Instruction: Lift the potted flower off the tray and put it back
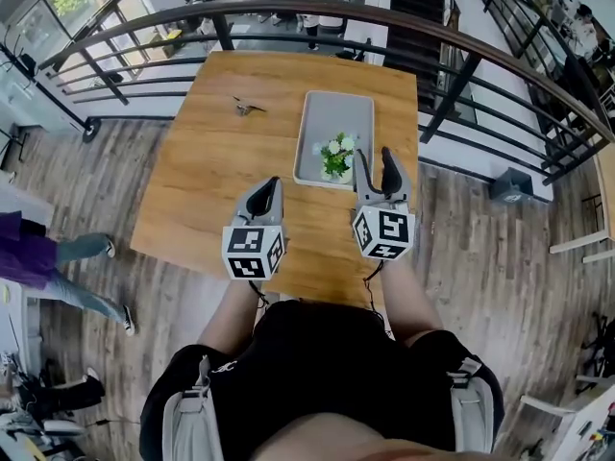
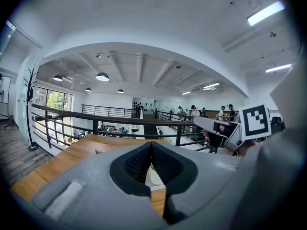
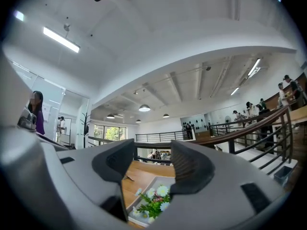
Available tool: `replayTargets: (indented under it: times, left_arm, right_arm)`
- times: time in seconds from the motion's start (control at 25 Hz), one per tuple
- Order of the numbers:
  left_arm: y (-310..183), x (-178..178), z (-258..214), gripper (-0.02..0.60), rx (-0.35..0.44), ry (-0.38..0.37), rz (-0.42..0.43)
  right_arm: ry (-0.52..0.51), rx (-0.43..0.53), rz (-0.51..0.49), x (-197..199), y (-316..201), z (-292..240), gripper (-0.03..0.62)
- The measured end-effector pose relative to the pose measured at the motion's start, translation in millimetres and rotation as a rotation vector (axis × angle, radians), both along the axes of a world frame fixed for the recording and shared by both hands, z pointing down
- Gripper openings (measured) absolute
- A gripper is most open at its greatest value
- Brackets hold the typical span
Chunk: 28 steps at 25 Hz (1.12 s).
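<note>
Nearest the camera in the head view were the person's two forearms, each hand carrying one gripper, and each gripper had one cube [image 1: 253, 251] with square markers on its back. That made two grippers and two cubes.

The left gripper [image 1: 274, 185] hung over the bare wood near the table's front edge. In its own view its dark pads met at the tips [image 2: 150, 145], with only a thin slit below them and nothing caught there.

The right gripper [image 1: 377, 159] sat a little farther out, at the near end of the tray. Its jaws stood moderately apart [image 3: 153, 151] and gripped nothing.

One potted flower [image 1: 336, 155] stood upright on the near end of the single tray [image 1: 336, 111], just left of the right gripper's jaws in the head view. Its stems rose vertically, and the white blossoms and green leaves faced up. The pot under them was hard to make out.

In the right gripper view the blossoms [image 3: 153, 199] showed low in the gap between the pads, which did not touch them.

The pale rectangular tray [image 3: 156, 182] lay with its long side running away from the person, and the rest of it was bare.

One wooden table [image 1: 211, 161] carried all this. Farther back and to the left lay one small dark object [image 1: 248, 107], too small to identify.

Beyond the table curved a black railing [image 1: 288, 8]. On the floor at far left stood one person in purple [image 1: 43, 262].
</note>
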<state>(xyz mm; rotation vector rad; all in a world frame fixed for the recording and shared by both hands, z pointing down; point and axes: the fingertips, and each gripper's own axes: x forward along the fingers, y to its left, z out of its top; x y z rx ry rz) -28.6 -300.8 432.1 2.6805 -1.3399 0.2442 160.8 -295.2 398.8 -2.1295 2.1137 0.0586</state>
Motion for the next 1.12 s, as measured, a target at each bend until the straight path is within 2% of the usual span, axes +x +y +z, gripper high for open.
replayTargets:
  times: [0.16, 0.28, 0.52, 1.12]
  left_arm:
    - [-6, -11, 5, 0.012, -0.009, -0.005, -0.016]
    - [-8, -20, 5, 0.012, -0.008, -0.004, -0.029]
    - [-8, -41, 10, 0.012, -0.024, -0.01, -0.062]
    - [-2, -78, 28, 0.012, -0.074, -0.029, -0.123]
  right_arm:
    - [0.011, -0.01, -0.036, -17, -21, 7, 0.457]
    - [0.026, -0.056, -0.037, -24, -34, 19, 0.529]
    - [0.058, -0.144, -0.016, -34, -51, 50, 0.551]
    - [0.038, -0.348, 0.005, -43, -67, 145, 0.551]
